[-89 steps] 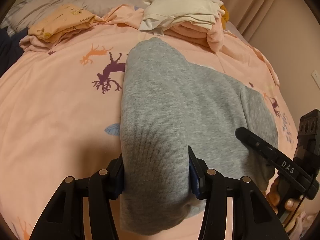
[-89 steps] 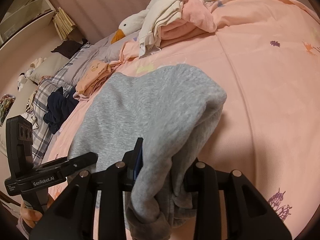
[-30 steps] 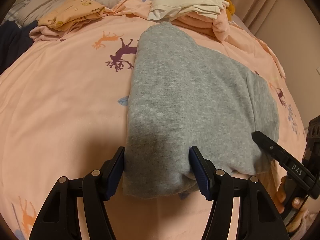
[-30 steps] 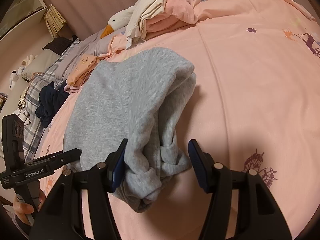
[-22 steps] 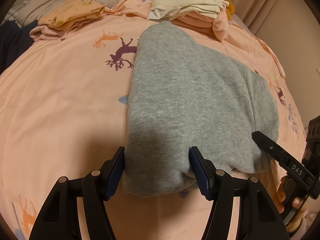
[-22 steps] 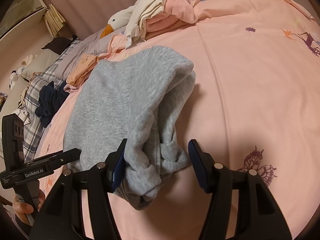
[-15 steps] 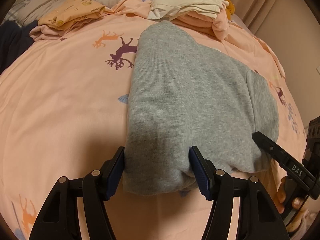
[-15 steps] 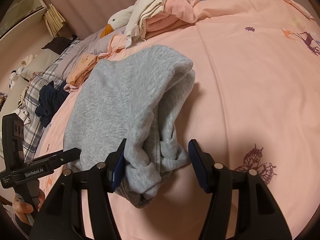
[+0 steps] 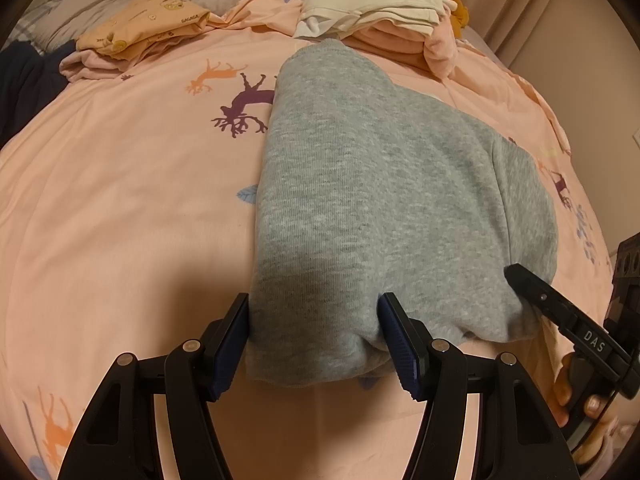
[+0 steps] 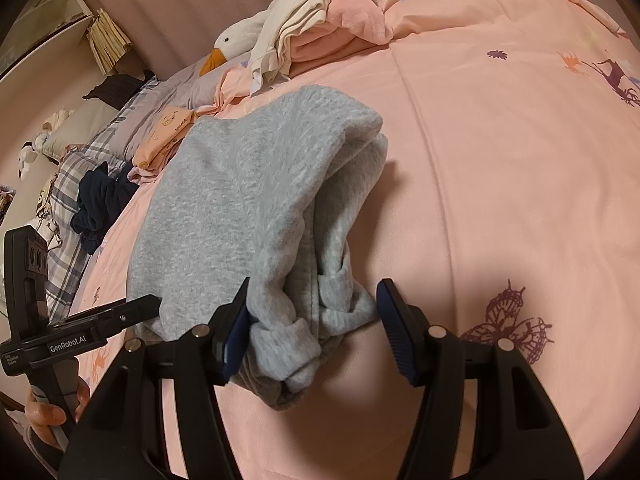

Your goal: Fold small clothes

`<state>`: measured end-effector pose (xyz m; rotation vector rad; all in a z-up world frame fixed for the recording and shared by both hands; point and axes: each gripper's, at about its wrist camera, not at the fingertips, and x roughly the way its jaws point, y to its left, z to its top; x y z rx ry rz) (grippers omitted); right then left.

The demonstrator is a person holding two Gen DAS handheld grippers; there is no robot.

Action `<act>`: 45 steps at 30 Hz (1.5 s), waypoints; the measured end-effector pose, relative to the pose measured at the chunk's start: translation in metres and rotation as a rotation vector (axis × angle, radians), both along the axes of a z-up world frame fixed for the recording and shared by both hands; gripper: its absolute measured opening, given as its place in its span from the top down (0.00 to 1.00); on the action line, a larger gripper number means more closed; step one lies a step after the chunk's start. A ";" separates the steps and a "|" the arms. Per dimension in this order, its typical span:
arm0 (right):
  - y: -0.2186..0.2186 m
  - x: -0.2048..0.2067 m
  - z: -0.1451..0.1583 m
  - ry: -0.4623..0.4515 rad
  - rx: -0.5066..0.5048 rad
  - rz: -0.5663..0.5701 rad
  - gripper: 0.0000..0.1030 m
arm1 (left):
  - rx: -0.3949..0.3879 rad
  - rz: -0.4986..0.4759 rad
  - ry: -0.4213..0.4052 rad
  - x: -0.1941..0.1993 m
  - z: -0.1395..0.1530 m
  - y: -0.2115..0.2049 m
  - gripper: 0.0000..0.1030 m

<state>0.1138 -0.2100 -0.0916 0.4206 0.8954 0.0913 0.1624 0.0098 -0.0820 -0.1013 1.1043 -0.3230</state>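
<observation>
A folded grey sweatshirt (image 9: 380, 200) lies on the pink bed cover (image 9: 120, 200); it also shows in the right wrist view (image 10: 240, 208). My left gripper (image 9: 314, 338) is open, its jaws wide on either side of the near left corner of the garment. My right gripper (image 10: 312, 320) is open, its jaws either side of the bunched cuffs at the garment's near right end. The right gripper (image 9: 560, 312) shows from the left wrist view, the left gripper (image 10: 104, 320) from the right wrist view.
A folded orange garment (image 9: 148, 20) lies at the far left. A pile of white and pink clothes (image 9: 380, 12) and a plush goose (image 10: 236, 46) lie at the head of the bed. A dark navy garment (image 10: 100, 200) lies on plaid bedding.
Three seconds ago both grippers held the sweatshirt lifted. Since then it has been laid down and both grippers have opened. In the last second almost nothing moved.
</observation>
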 end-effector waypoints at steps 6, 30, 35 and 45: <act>0.000 0.000 0.000 0.000 0.000 -0.001 0.41 | 0.003 -0.002 0.000 -0.002 0.000 0.001 0.39; -0.016 -0.038 0.039 -0.008 -0.172 0.008 0.17 | 0.051 -0.056 -0.072 -0.043 0.038 0.024 0.38; -0.009 -0.026 0.068 -0.145 -0.189 0.011 0.16 | 0.014 -0.139 -0.166 -0.038 0.056 -0.007 0.38; 0.011 0.060 0.067 -0.117 -0.048 0.141 0.50 | -0.016 -0.220 -0.127 -0.005 0.035 -0.052 0.38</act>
